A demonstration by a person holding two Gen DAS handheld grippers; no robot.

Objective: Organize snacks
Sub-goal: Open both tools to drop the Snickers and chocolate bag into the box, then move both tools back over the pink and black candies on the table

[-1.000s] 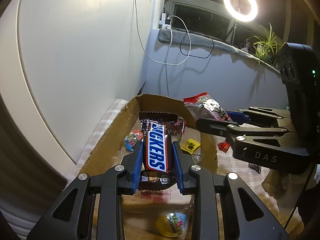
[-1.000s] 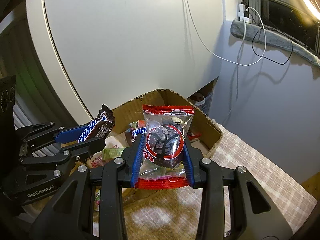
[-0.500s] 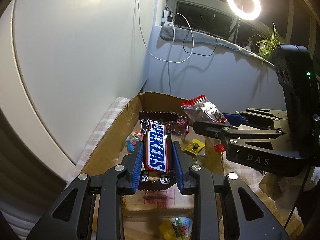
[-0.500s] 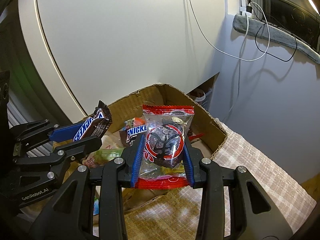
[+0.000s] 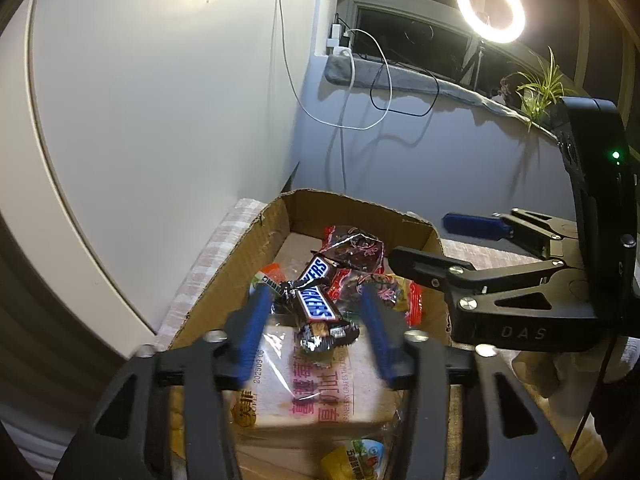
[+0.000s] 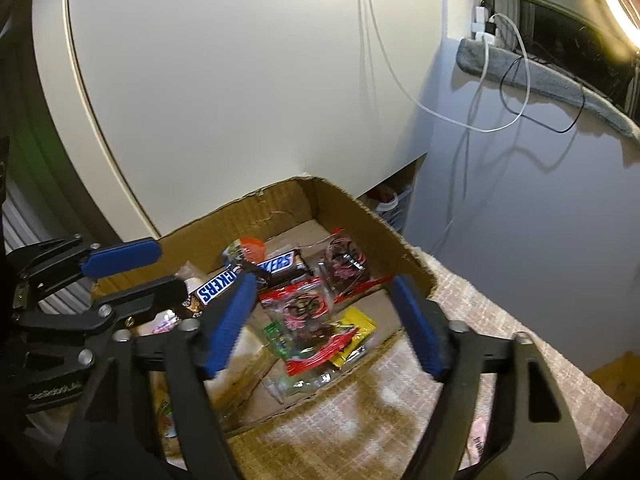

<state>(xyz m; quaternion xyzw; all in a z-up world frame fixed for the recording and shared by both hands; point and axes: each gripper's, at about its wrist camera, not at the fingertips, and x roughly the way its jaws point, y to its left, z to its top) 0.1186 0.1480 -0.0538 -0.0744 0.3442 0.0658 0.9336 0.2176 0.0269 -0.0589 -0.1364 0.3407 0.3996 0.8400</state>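
The left wrist view is showing a bread pack (image 5: 316, 392) at the box's (image 5: 224, 280) near end, which the right wrist view is mostly hiding; the right view is showing a yellow packet (image 6: 354, 334) more clearly. The left gripper (image 5: 316, 326) has just been opening, fingers released, with the Snickers (image 5: 316, 304) lying loose between them on the bread pack. The right gripper (image 6: 320, 326) has also just been opening, and the red-edged pouch (image 6: 308, 312) is lying in the box below its spread fingers. Both grippers are pointing steeply down into the box.
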